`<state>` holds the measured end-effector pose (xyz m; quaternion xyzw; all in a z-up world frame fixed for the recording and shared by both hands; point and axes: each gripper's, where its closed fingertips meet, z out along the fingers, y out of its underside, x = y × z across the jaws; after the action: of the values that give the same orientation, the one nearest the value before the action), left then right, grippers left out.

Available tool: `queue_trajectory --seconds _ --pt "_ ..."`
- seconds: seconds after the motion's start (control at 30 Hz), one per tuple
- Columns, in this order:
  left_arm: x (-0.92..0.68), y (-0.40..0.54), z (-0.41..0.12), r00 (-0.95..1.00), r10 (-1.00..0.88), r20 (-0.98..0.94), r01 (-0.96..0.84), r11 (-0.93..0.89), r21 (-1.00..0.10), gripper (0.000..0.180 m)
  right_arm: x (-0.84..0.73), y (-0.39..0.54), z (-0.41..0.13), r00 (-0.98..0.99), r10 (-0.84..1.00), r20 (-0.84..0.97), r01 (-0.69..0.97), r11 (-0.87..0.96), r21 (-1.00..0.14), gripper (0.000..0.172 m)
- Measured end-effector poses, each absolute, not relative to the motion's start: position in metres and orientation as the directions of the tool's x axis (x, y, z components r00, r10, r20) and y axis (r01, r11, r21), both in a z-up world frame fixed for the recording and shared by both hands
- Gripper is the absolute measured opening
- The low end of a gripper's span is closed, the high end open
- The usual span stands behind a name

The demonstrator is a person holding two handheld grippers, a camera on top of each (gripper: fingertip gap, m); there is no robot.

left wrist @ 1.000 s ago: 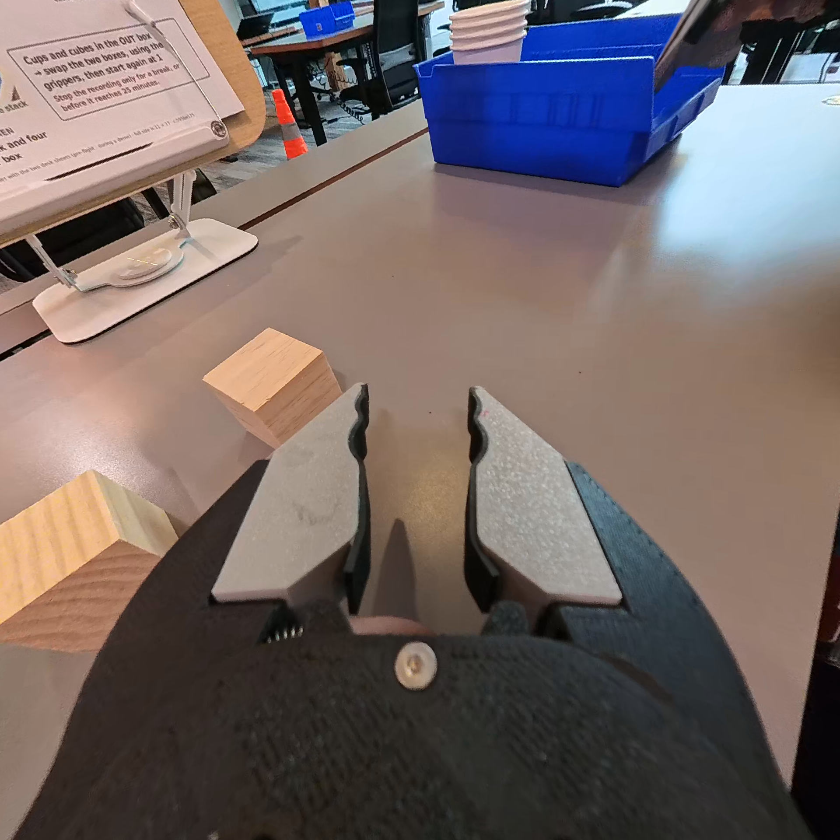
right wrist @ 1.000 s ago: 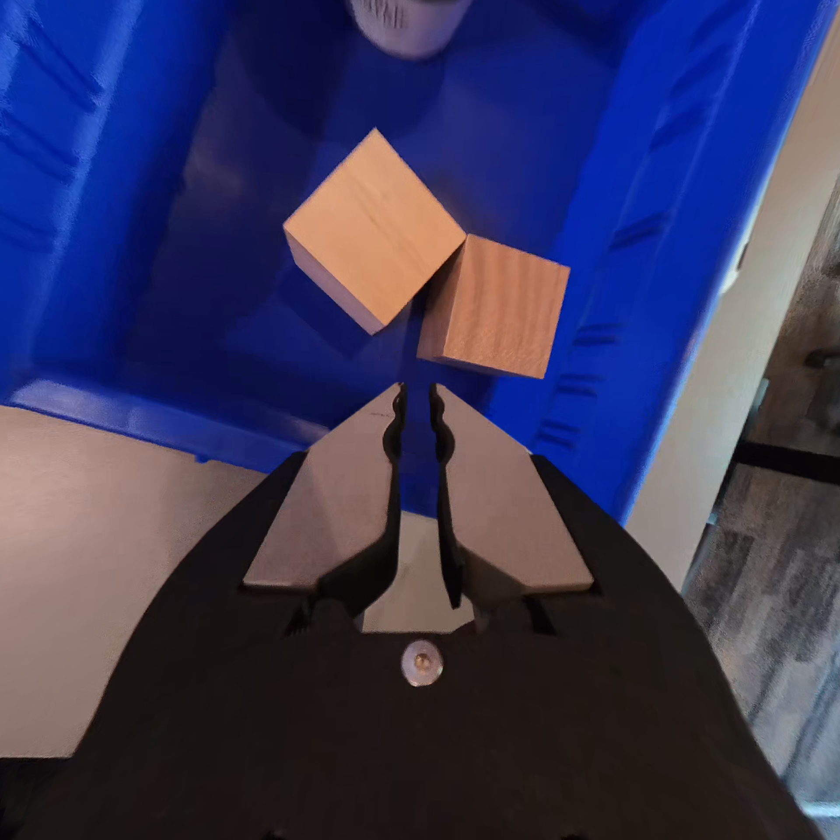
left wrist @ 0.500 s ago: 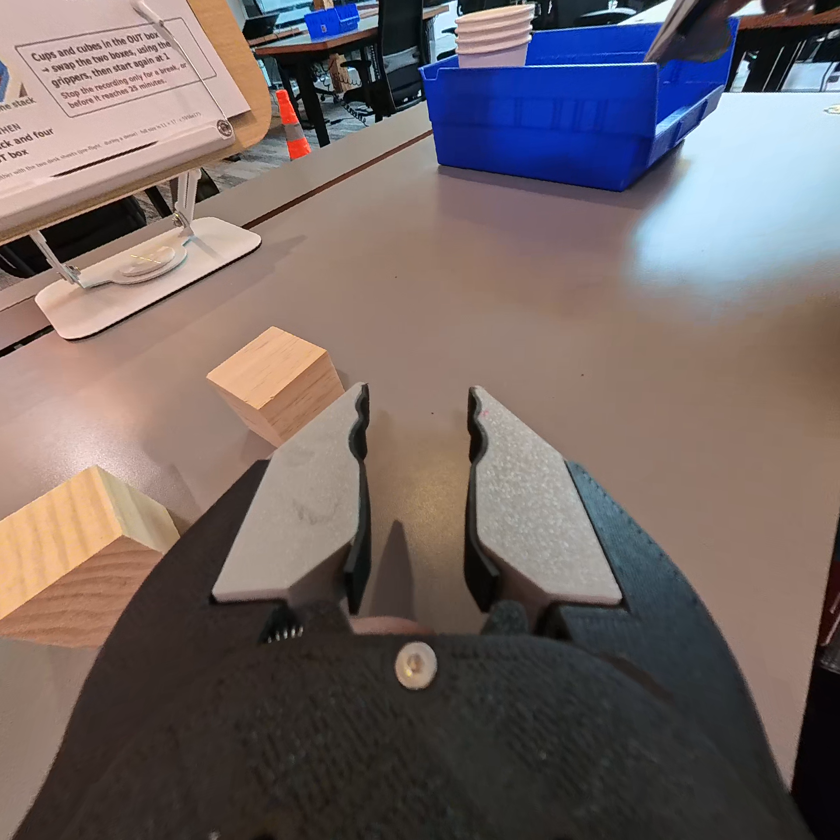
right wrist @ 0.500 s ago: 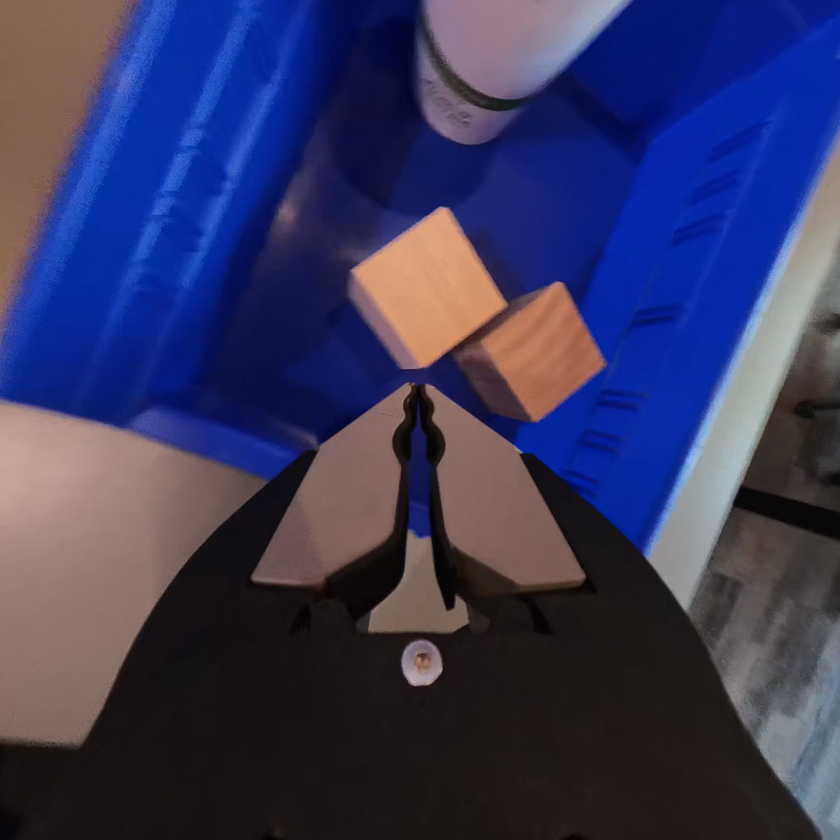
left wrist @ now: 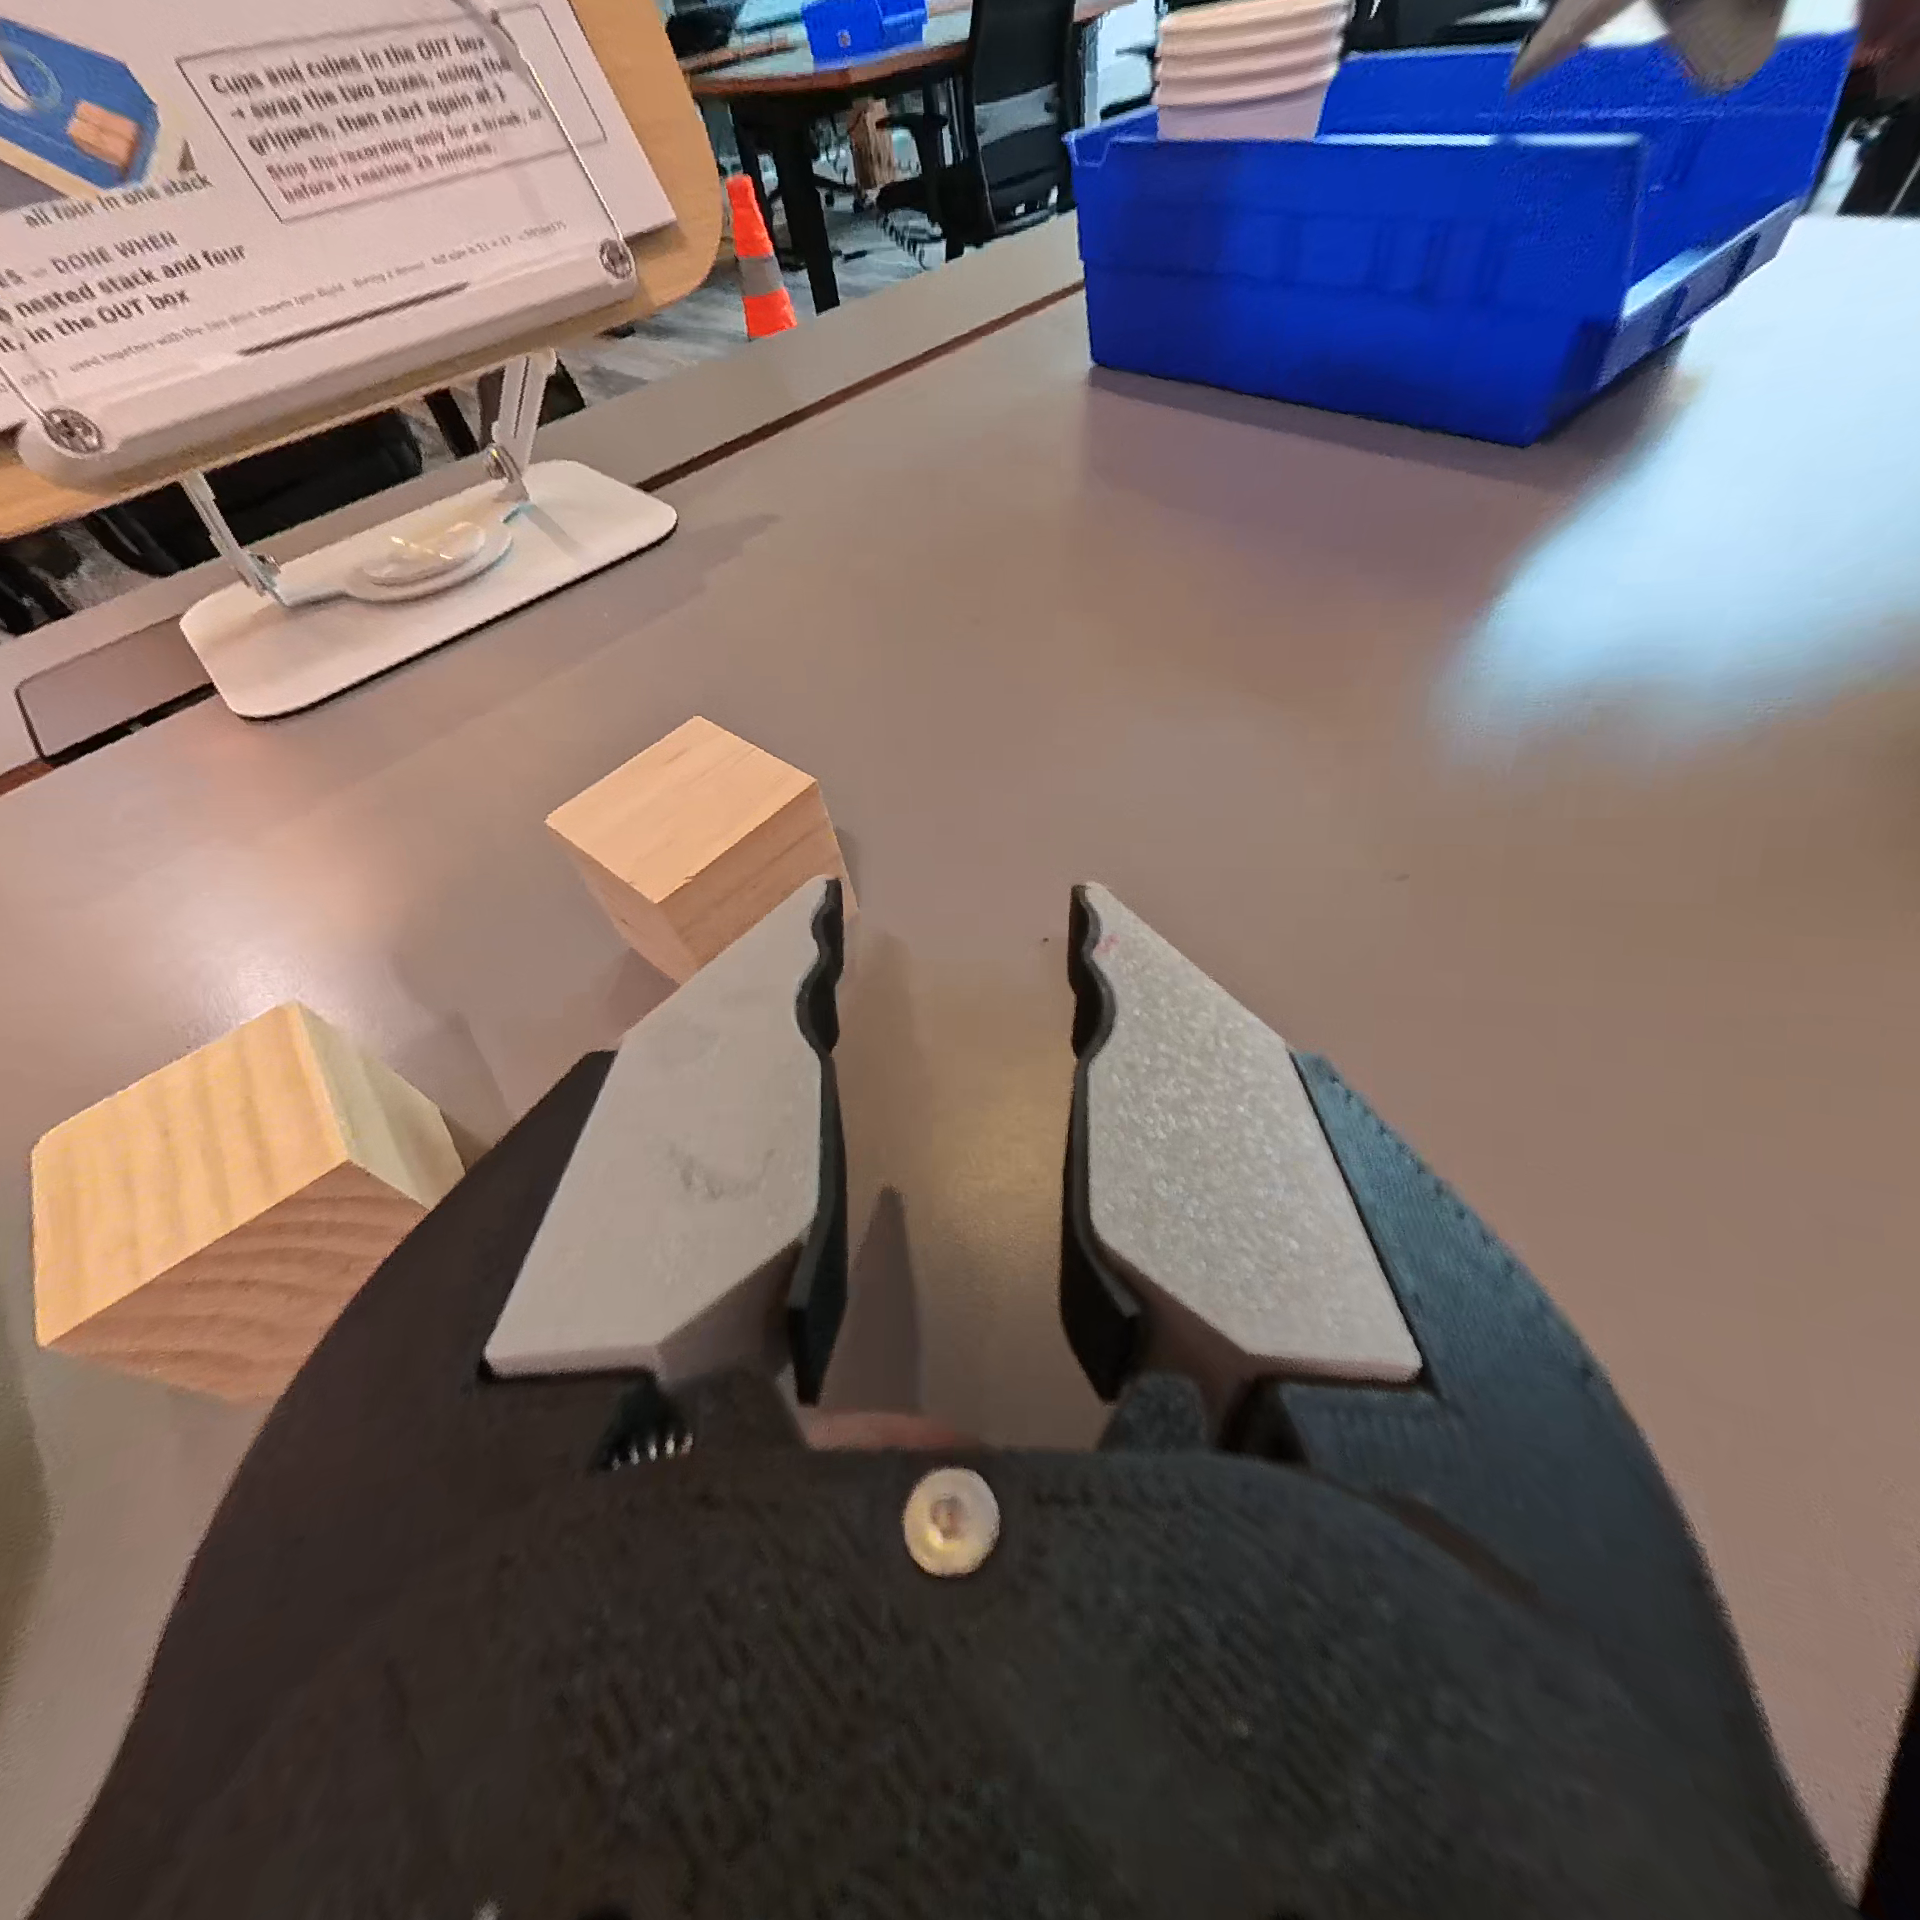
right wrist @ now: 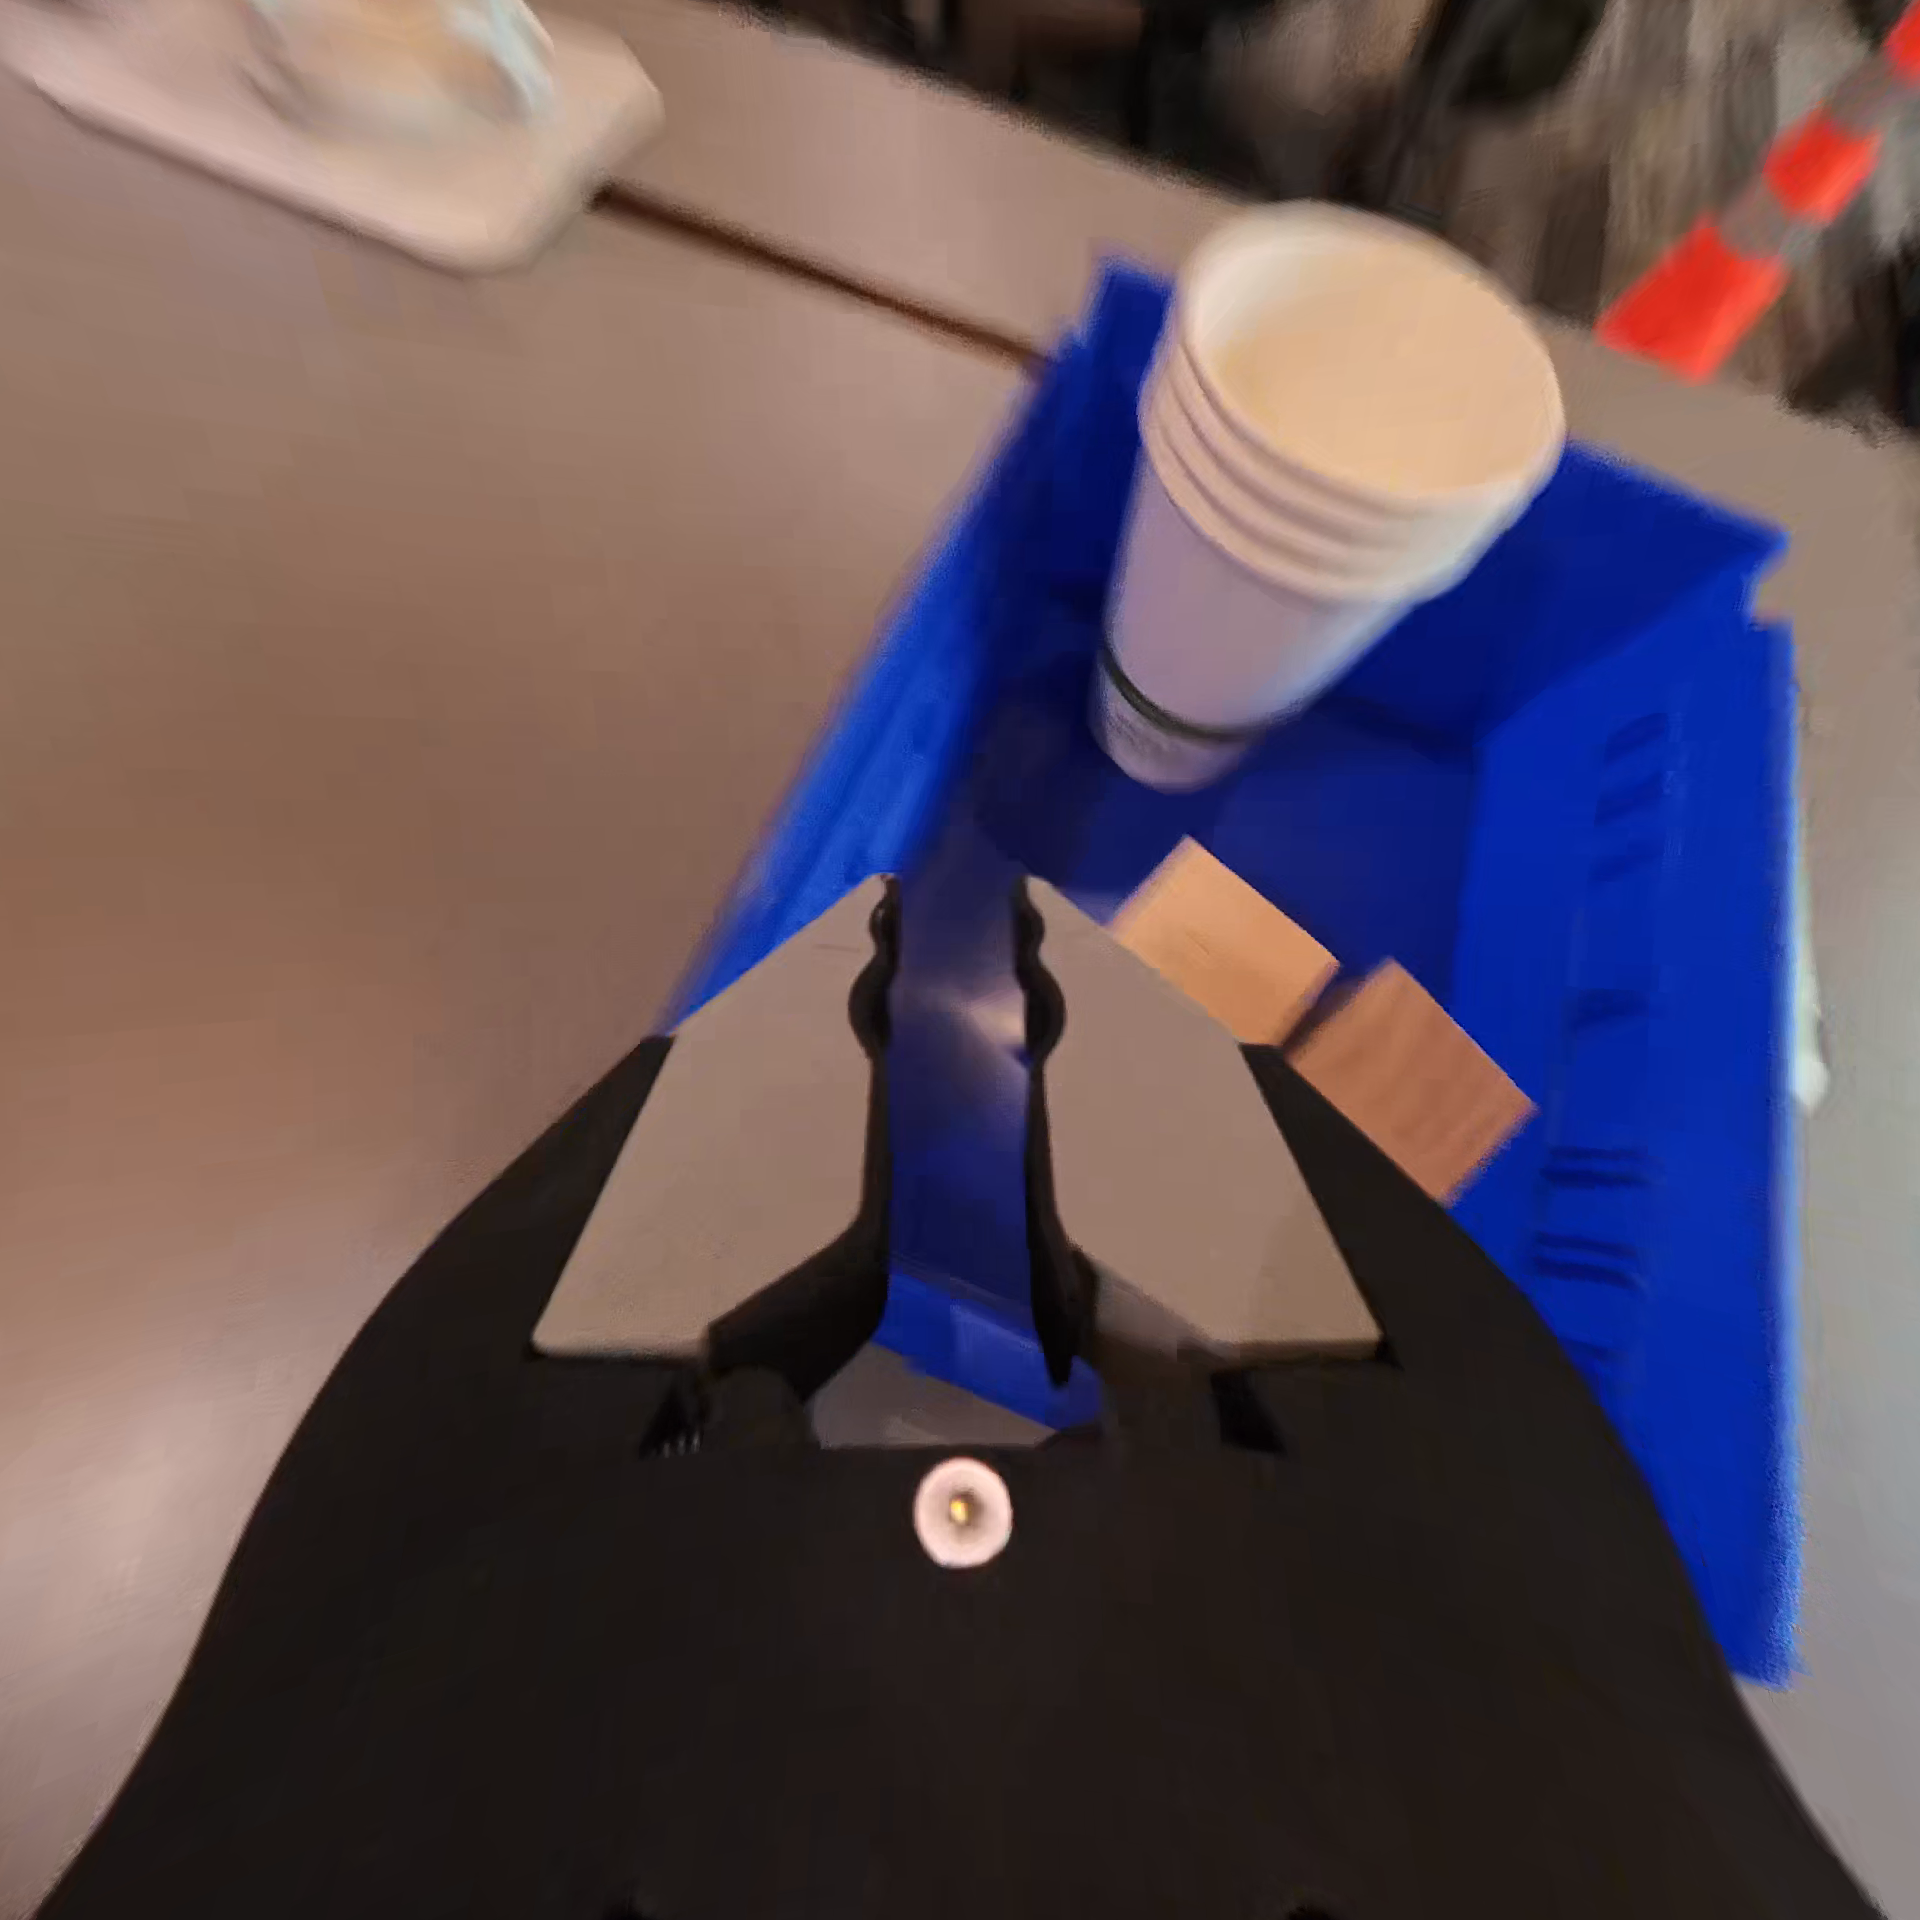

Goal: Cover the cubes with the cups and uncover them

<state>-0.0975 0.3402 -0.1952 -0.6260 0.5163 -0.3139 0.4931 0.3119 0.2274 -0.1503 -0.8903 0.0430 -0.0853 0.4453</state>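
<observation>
The left gripper (left wrist: pixel 954 940) hangs low over the grey table (left wrist: pixel 1247 675) with its jaws spread wide and nothing between them, its left fingertip (left wrist: pixel 821 925) just beside a wooden cube (left wrist: pixel 696 831) while a second, paler cube (left wrist: pixel 223 1195) sits nearer on the left. The right gripper (right wrist: pixel 954 914) is only narrowly parted and holds nothing, poised over the near end of the blue bin (right wrist: pixel 1662 935). Inside that bin stand a nested stack of white paper cups (right wrist: pixel 1320 499) at the far end and two more wooden cubes (right wrist: pixel 1226 945) (right wrist: pixel 1403 1081) touching each other near the right fingertip.
</observation>
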Motion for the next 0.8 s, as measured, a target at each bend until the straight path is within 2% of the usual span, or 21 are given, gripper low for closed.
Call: queue_trajectory --seconds 0.03,0.1,0.17,0.23,0.3,0.33,0.43,0.53,0.6,0.67,0.73,0.77,0.8 --pt "-0.096 0.344 -0.197 0.284 -0.952 -0.118 -0.351 0.011 -0.936 0.042 0.290 0.232 -0.134 0.992 -0.095 0.080 0.018 -0.528 -0.849 0.028" --pt "-0.094 0.360 -0.193 0.365 -0.922 -0.131 -0.342 -0.002 -0.940 0.042 0.242 0.241 -0.101 0.999 0.017 0.040 0.044 -0.359 -0.932 0.030" --pt "-0.086 0.368 -0.187 0.383 -0.919 -0.092 -0.343 -0.049 -0.938 0.053 0.196 0.248 -0.083 0.992 0.122 0.033 0.059 -0.216 -0.975 0.033" --pt "-0.077 0.373 -0.181 0.358 -0.929 -0.094 -0.387 -0.056 -0.921 0.069 0.151 0.254 -0.086 0.969 0.246 0.033 0.079 -0.181 -0.980 0.037" --pt "-0.069 0.379 -0.178 0.283 -0.943 -0.174 -0.488 0.014 -0.872 0.087 0.105 0.255 -0.096 0.908 0.418 0.019 0.103 -0.181 -0.978 0.058" --pt "-0.066 0.381 -0.179 0.212 -0.952 -0.221 -0.555 0.069 -0.829 0.089 0.086 0.253 -0.102 0.867 0.499 0.012 0.117 -0.180 -0.977 0.064" --pt "-0.067 0.383 -0.188 -0.077 -0.954 -0.289 -0.720 0.254 -0.646 0.083 0.048 0.239 -0.116 0.734 0.679 -0.024 0.135 -0.180 -0.974 0.065" --pt "-0.067 0.398 -0.200 -0.251 -0.921 -0.297 -0.799 0.370 -0.473 0.086 0.042 0.232 -0.131 0.683 0.727 -0.070 0.123 -0.209 -0.970 0.066" --pt "-0.065 0.407 -0.213 -0.306 -0.918 -0.250 -0.833 0.386 -0.397 0.091 0.043 0.229 -0.138 0.678 0.729 -0.093 0.106 -0.223 -0.969 0.066" --pt "-0.064 0.413 -0.232 -0.333 -0.923 -0.193 -0.864 0.381 -0.329 0.088 0.047 0.227 -0.142 0.686 0.721 -0.101 0.099 -0.230 -0.968 0.066" --pt "-0.069 0.424 -0.255 -0.341 -0.925 -0.168 -0.899 0.373 -0.230 0.066 0.048 0.225 -0.144 0.683 0.723 -0.104 0.093 -0.227 -0.969 0.064" --pt "-0.066 0.428 -0.258 -0.328 -0.932 -0.158 -0.905 0.357 -0.229 0.065 0.047 0.224 -0.145 0.679 0.726 -0.110 0.084 -0.226 -0.971 0.063" --pt "-0.058 0.432 -0.254 -0.294 -0.939 -0.177 -0.902 0.334 -0.274 0.066 0.045 0.224 -0.145 0.672 0.731 -0.120 0.075 -0.228 -0.971 0.062"
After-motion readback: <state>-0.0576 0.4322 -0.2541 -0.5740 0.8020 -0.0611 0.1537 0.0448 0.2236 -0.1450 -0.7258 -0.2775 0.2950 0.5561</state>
